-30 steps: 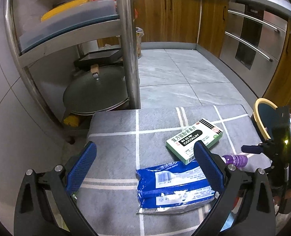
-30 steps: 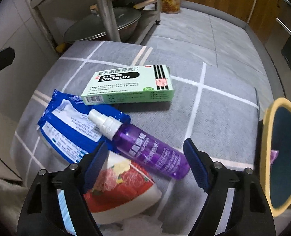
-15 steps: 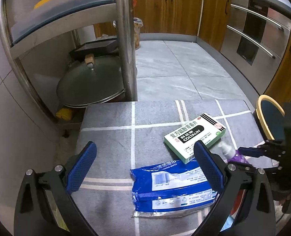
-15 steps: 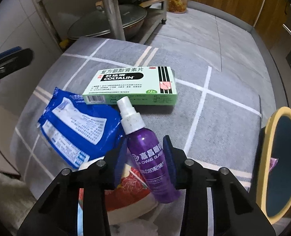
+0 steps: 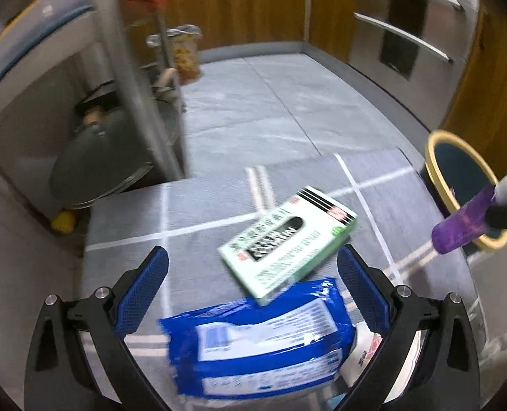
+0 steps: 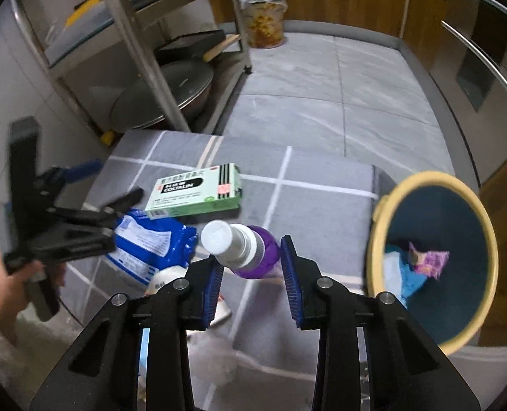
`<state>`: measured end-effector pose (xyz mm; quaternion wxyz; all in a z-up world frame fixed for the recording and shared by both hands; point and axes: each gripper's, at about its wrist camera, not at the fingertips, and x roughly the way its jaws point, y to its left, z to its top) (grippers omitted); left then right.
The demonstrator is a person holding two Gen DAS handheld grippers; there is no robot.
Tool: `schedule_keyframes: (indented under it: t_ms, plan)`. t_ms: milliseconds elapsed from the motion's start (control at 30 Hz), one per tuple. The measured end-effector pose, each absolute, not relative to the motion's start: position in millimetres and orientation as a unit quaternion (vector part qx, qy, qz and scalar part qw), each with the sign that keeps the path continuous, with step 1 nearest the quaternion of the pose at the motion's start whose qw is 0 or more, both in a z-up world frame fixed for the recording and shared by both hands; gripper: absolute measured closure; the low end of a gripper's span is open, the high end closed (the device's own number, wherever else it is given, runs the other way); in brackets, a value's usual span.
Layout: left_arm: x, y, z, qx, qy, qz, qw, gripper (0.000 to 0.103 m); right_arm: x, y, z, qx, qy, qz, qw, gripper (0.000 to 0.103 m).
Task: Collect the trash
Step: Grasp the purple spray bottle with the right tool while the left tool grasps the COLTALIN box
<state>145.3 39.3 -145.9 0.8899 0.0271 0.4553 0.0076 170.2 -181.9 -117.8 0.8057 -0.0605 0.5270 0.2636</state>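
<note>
Bottle [image 6: 250, 250], purple with a white spray cap, sits clamped between the 2 blue fingers [image 6: 215, 282] of the right gripper [image 6: 253, 274], lifted off the grey checked tabletop [image 6: 322, 212] with its cap pointing away from the camera. Just right of the bottle stands a yellow-rimmed bin [image 6: 375, 239] holding a pink wrapper [image 6: 428, 262] and something blue. Left of the bottle, a green medicine box [image 5: 287, 239] lies on the tabletop, one corner overlapping a blue packet [image 5: 260, 339]. The left gripper [image 5: 250, 291] hangs over that packet with its fingers [image 5: 144, 291] spread wide apart, gripping nothing. Behind the box, a steel rack [image 6: 140, 51] stores a pan lid [image 6: 164, 96].
</note>
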Motion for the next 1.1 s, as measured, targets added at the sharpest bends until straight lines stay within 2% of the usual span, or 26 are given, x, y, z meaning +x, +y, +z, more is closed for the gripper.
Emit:
schedule_keyframes:
  t_ms: [100, 267, 433, 600, 667, 700, 733, 767, 833, 1100]
  plan:
    - [154.1, 15.7, -162.8, 0.072, 0.462, -0.009, 0.884, 0.007, 176.7, -189.4, -120.4, -0.026, 0.532, 0.262, 0.805, 0.068]
    - [167.7, -7.9, -186.0, 0.120, 0.473, -0.022, 0.872, 0.017, 185.7, -193.0, -116.0, -0.024, 0.524, 0.266, 0.808, 0.068]
    - [176.1, -15.4, -206.5, 0.153, 0.494, -0.019, 0.855, 0.031, 195.0, -199.3, -115.2, -0.019, 0.524, 0.262, 0.810, 0.068]
    - [178.5, -20.7, -210.2, 0.176, 0.493, -0.016, 0.852, 0.042, 198.1, -200.6, -116.2, -0.019, 0.524, 0.263, 0.810, 0.068]
    - [178.6, -22.9, -207.2, 0.182, 0.486, -0.018, 0.854, 0.050, 198.8, -201.6, -116.2, -0.021, 0.524, 0.263, 0.810, 0.068]
    - [178.0, -24.3, -205.2, 0.186, 0.481, -0.020, 0.856, 0.059, 199.4, -202.1, -116.4, -0.021, 0.524, 0.263, 0.810, 0.068]
    - [177.2, -25.7, -202.9, 0.186, 0.478, -0.023, 0.858, 0.080, 199.9, -202.9, -116.2, -0.021, 0.524, 0.263, 0.810, 0.068]
    - [177.4, -25.9, -199.4, 0.180, 0.477, -0.030, 0.860, 0.086, 199.9, -202.9, -116.1, -0.021, 0.524, 0.263, 0.810, 0.068]
    - [178.1, -23.5, -192.4, 0.168, 0.472, -0.032, 0.865, 0.103, 200.5, -203.3, -115.5, -0.021, 0.523, 0.263, 0.811, 0.068]
    - [182.1, 0.9, -172.6, 0.078, 0.468, -0.040, 0.879, 0.103, 196.3, -203.5, -111.6, -0.019, 0.518, 0.267, 0.813, 0.068]
